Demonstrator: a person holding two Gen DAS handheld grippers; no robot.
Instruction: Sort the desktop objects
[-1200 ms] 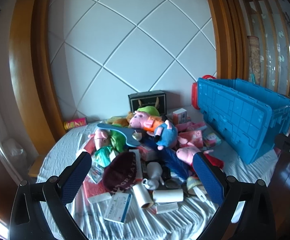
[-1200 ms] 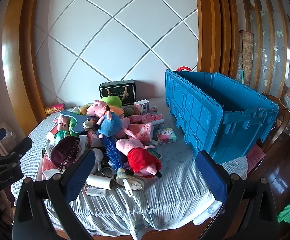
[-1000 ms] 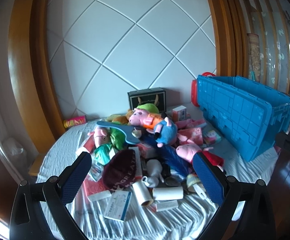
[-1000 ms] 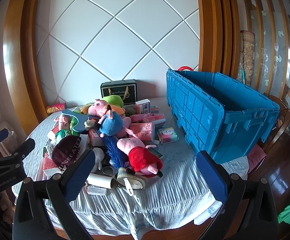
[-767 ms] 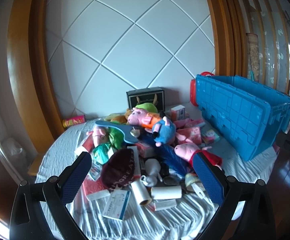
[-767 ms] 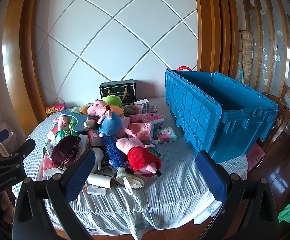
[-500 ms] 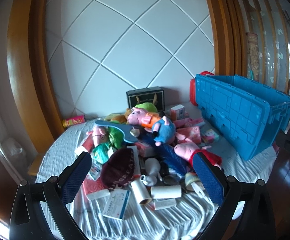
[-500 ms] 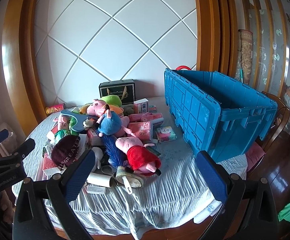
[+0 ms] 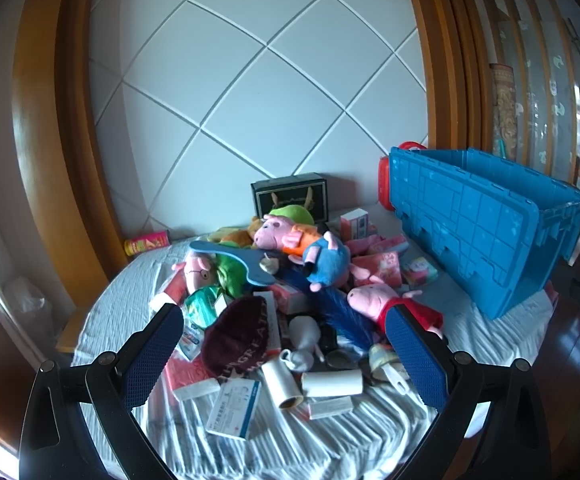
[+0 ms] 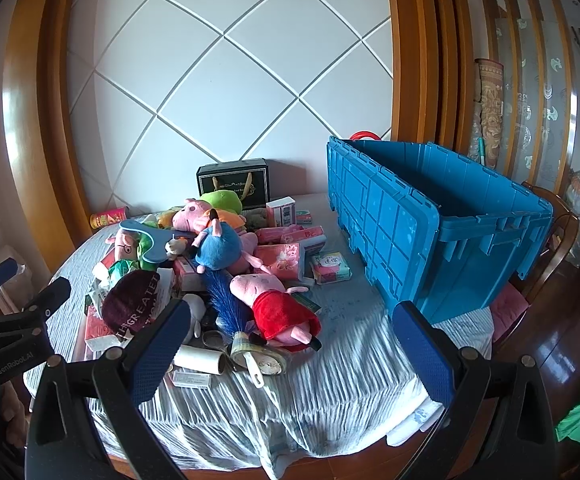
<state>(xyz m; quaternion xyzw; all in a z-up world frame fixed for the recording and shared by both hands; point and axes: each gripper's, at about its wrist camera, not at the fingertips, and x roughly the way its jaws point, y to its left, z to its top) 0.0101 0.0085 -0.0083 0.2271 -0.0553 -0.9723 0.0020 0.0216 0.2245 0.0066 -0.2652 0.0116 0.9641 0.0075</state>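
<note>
A heap of toys and boxes lies on a round table with a pale striped cloth. It holds a pink pig plush in a red dress, a blue plush, a maroon cap, white rolls and pink packets. A large empty blue crate stands at the right. My left gripper is open and empty above the near side of the heap. My right gripper is open and empty above the table's front edge.
A black gift box stands against the white panelled wall. A red and yellow can lies at the back left. A wooden chair stands behind the crate at the right. The left gripper shows at the left edge of the right wrist view.
Both views have shifted only slightly. Nothing on the table has moved and both grippers have stayed open.
</note>
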